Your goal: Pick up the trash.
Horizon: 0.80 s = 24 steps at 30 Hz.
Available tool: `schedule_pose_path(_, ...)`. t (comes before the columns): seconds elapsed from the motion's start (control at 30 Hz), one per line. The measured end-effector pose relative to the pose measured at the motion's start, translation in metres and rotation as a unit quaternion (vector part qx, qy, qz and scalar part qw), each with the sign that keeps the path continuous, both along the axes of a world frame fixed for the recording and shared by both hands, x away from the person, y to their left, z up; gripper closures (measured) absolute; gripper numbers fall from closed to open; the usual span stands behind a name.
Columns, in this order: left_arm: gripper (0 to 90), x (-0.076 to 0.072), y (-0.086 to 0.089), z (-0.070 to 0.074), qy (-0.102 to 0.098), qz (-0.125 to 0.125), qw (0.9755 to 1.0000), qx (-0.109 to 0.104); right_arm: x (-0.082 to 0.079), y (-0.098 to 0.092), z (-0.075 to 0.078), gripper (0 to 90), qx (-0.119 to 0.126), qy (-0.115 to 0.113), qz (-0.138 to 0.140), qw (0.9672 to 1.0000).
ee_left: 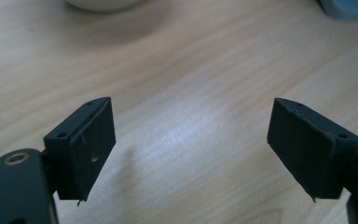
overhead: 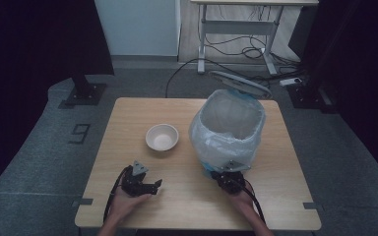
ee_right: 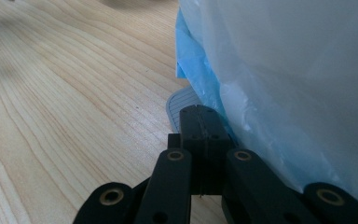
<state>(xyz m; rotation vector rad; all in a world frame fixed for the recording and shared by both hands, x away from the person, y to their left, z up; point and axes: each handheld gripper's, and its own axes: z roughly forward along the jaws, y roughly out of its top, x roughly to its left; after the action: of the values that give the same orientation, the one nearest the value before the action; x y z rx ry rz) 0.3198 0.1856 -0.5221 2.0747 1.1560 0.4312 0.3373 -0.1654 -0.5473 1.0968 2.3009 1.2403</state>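
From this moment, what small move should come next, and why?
Probably the left hand-held gripper should move forward to the white bowl. Its jaws stand open over bare table. The right hand-held gripper, jaws shut, presses the pedal of the lined bin, whose lid stands up.

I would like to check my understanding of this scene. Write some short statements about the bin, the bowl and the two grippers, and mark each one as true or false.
1. The lid of the pedal bin stands open. True.
2. The white bowl holds fruit. False: it is empty.
3. The right gripper has its jaws shut, their tips resting on the bin's pedal. True.
4. The left gripper grips the bowl. False: its jaws stand apart over bare table, with nothing between them.
5. The bin is lined with a black bag. False: the plastic bag is pale and translucent, over a blue bin body.
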Motion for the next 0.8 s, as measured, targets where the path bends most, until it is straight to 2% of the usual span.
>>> schedule_pose_path(0.4, 20.5, 0.017, 0.005, 0.013, -0.006, 0.013, 0.9999, -0.008, 0.000, 0.000, -0.001, 89.5, 0.003, -0.001, -0.001, 1.0000)
schedule_pose_path(0.8, 20.8, 0.041, 0.003, 0.029, -0.007, 0.016, 0.9998, -0.007, 0.001, -0.001, 0.000, 89.5, 0.005, 0.001, 0.003, 1.0000)
